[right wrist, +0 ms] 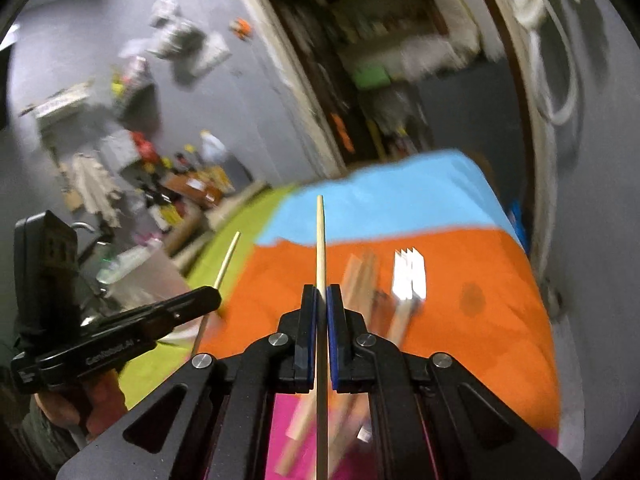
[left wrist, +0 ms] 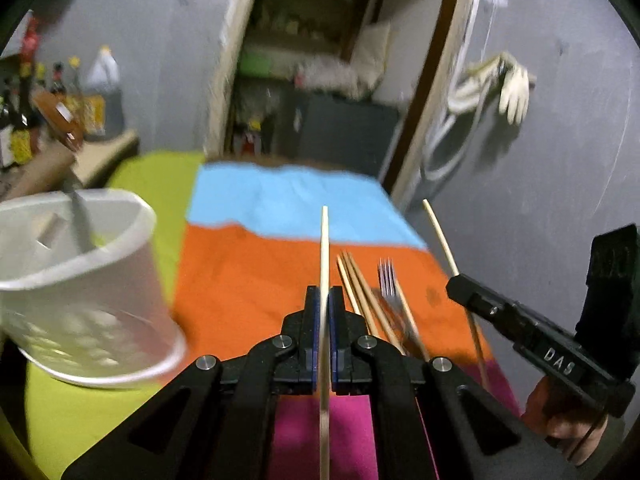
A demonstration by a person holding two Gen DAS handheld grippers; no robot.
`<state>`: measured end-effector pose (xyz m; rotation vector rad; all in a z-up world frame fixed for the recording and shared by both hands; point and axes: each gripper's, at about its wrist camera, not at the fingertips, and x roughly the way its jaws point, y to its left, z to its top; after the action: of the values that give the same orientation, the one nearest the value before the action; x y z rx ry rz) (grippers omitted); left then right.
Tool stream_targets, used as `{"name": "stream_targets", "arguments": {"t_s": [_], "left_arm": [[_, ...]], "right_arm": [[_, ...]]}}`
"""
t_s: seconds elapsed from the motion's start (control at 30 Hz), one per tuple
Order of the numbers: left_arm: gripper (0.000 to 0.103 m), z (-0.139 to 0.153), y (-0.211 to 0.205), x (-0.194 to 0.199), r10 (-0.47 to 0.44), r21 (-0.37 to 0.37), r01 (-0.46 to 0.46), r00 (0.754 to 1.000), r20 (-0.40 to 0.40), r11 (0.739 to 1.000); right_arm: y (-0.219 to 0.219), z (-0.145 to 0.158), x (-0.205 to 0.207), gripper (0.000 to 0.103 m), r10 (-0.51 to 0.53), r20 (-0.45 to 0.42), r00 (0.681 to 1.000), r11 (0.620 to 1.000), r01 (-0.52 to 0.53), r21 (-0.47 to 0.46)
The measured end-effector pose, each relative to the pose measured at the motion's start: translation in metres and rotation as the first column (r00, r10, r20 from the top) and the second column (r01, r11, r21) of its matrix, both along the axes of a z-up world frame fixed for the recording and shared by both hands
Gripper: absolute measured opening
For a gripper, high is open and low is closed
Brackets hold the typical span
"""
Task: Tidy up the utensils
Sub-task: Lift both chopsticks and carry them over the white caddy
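In the left wrist view my left gripper (left wrist: 324, 292) is shut on a pale wooden chopstick (left wrist: 324, 240) that sticks out ahead between the blue pads. At the right, my right gripper (left wrist: 455, 282) grips a second chopstick (left wrist: 438, 232). In the right wrist view my right gripper (right wrist: 322, 291) is shut on its chopstick (right wrist: 320, 236), and the left gripper (right wrist: 214, 298) shows at the left with its chopstick (right wrist: 228, 258). Both are lifted above the table. Several chopsticks (left wrist: 360, 292) and a fork (left wrist: 388, 280) lie on the orange cloth. A white perforated utensil holder (left wrist: 80, 292) stands at the left.
The table wears a cloth (left wrist: 256, 272) of green, blue, orange and magenta patches. Bottles and jars (left wrist: 24, 112) crowd a shelf at the far left. A grey wall and an open doorway (left wrist: 312, 80) lie behind. A utensil handle (left wrist: 80, 216) stands inside the holder.
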<state>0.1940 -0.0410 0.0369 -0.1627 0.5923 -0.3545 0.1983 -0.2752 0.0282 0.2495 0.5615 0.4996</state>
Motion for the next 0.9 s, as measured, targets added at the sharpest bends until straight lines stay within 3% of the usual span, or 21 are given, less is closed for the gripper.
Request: {"name": "stream_targets", "arguments": {"t_s": [0.2,0.37,0.47,0.67,0.8,0.9], "left_arm": [[0.002,0.050,0.040,-0.015,0.093,-0.043,-0.088,0.986,0.138,0.995],[0.002,0.081,0.089,-0.022,0.211,-0.079,-0.198,0.950,0.229,0.977],[0.002,0.093,0.126,-0.021,0.294,-0.112,-0.273,0.916,0.272,0.955],[0.002,0.098,0.193,-0.014,0.428,-0.171,-0.392,0.837,0.341,0.904],[0.002,0.090,0.212,-0.003,0.468,-0.200,-0.424,0.805,0.363,0.883],[0.002,0.080,0.215,0.004,0.480,-0.218,-0.428,0.791,0.380,0.877]], "right_arm": [[0.049,0.039,-0.007,0.003,0.075,0.208,0.975,0.994,-0.089,0.059],[0.102,0.067,0.004,0.003,0.153,0.311,0.938,0.969,-0.204,0.137],[0.129,0.080,0.013,0.003,0.175,0.357,0.918,0.946,-0.257,0.198],[0.170,0.096,0.030,0.003,0.161,0.447,0.880,0.904,-0.313,0.291],[0.187,0.092,0.039,0.003,0.130,0.478,0.869,0.913,-0.292,0.284],[0.198,0.082,0.045,0.003,0.100,0.491,0.865,0.940,-0.244,0.238]]}}
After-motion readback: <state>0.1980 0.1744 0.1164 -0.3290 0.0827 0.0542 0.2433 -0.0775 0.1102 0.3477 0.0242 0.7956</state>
